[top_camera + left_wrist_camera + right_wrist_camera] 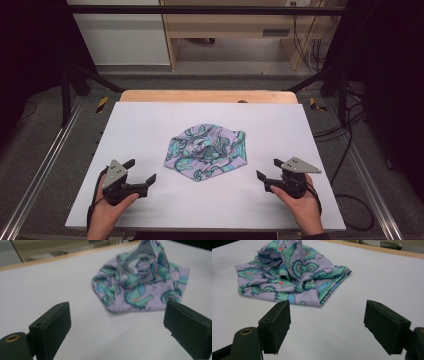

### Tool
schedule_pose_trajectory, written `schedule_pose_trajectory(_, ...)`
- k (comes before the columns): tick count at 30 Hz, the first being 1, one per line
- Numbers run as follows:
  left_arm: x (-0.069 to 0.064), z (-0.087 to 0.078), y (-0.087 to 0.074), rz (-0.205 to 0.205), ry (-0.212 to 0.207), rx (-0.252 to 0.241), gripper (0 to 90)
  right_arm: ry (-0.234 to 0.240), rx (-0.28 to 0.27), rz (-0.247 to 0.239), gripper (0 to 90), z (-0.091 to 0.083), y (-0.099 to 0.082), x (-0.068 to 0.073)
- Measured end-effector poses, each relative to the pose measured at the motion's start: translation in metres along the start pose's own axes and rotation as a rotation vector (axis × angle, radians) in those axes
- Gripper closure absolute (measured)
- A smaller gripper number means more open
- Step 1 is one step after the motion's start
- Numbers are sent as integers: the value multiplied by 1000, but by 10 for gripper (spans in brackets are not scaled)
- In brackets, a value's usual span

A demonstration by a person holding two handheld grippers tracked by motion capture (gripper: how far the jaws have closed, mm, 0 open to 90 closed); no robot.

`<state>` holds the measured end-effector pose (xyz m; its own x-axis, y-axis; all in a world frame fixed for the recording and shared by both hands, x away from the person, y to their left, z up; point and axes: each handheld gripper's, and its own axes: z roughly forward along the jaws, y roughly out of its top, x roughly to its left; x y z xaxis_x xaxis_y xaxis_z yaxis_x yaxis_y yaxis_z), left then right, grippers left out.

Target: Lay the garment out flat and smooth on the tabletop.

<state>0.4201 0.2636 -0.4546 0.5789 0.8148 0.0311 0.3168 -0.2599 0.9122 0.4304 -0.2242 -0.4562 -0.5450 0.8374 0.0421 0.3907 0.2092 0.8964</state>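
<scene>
A crumpled lilac cloth [206, 151] printed with green and blue dinosaurs lies bunched in the middle of the white table top [150, 120]. My left gripper [141, 171] rests near the front left, open, pointing toward the cloth with bare table between its jaws. In the left gripper view the cloth [142, 280] lies ahead of the wide-apart pads. My right gripper [268, 169] is at the front right, open and empty, a short way from the cloth's right edge. The right gripper view shows the cloth [292, 275] ahead and to the left of its jaws.
A wooden strip [207, 96] borders the far edge of the table top. Metal rails [40, 170] run along both sides, and cables [345, 130] lie on the floor at the right. A wooden shelf unit [235, 30] stands beyond the table.
</scene>
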Motion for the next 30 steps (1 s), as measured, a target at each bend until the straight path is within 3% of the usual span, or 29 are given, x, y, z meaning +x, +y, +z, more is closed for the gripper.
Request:
schedule_pose_trajectory(1,-3,4,0,8,-11,39,84,6,22,-4,242,3,5,1)
schedule_pose_trajectory(2,-3,4,0,8,-11,39,100,6,22,-4,242,3,5,1)
schedule_pose_trajectory(4,-4,11,2,9,-19,88,121,18,71,0,263,10,14,1)
schedule_pose_trajectory(8,-3,27,13,27,-34,160,190,7,109,-1,307,22,21,-2)
schedule_pose_trajectory(12,-3,46,24,47,-62,203,274,22,149,-6,381,37,28,-3)
schedule_pose_trajectory(17,-7,75,30,81,-86,303,371,49,243,-27,434,60,30,0)
schedule_pose_trajectory(22,-6,94,31,35,-88,333,437,68,264,-34,482,80,31,3)
schedule_pose_trajectory(27,-11,104,34,40,-85,363,543,73,282,-23,536,96,27,5)
schedule_pose_trajectory(30,-12,106,32,48,-67,384,610,60,299,-47,578,99,25,8)
